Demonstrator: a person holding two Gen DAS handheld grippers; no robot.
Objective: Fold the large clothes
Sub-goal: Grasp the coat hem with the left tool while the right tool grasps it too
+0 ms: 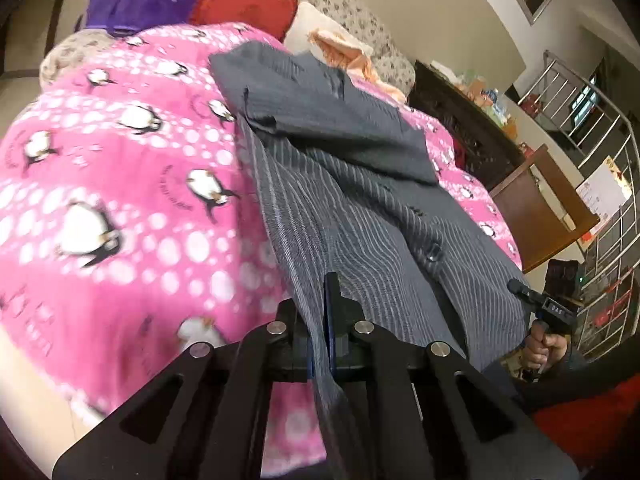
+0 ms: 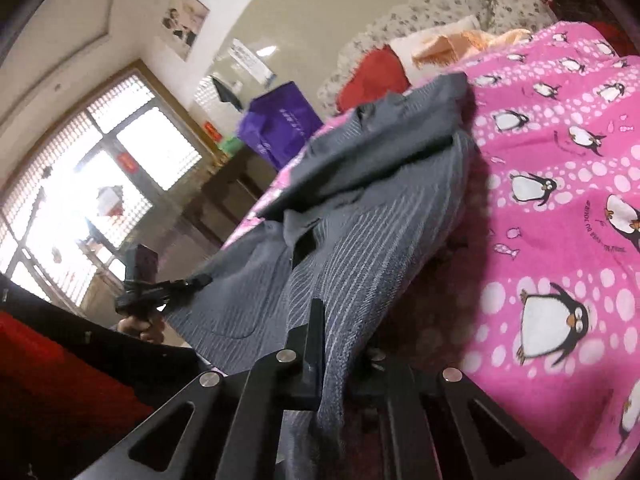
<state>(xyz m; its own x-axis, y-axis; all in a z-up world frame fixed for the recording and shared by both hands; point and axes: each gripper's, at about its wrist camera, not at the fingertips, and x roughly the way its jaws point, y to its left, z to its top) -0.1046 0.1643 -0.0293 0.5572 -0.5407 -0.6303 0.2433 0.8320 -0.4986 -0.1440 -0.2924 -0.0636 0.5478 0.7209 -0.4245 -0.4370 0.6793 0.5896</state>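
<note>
on the bed [image 1: 100, 184], over a pink penguin blanket [image 2: 560, 200], lies the task's thing: a large grey pinstriped jacket [image 1: 360, 208]. it's spread lengthwise, its far part folded back so a plain dark panel [image 1: 320, 120] shows on top, with a button [image 1: 433, 255] near the front edge. looks like soft, limp cloth, likely to sag between grips. left tongs [image 1: 320, 344] are clamped on the near hem; right tongs [image 2: 340, 344] are clamped on the hem at the other corner. step in hand, by judgement: lift the near edge and carry it over for a fold. to do it well: keep both grips level, hold the hem taut between them, move in parallel, lay it down flush with the far edge, release only once flat.
</note>
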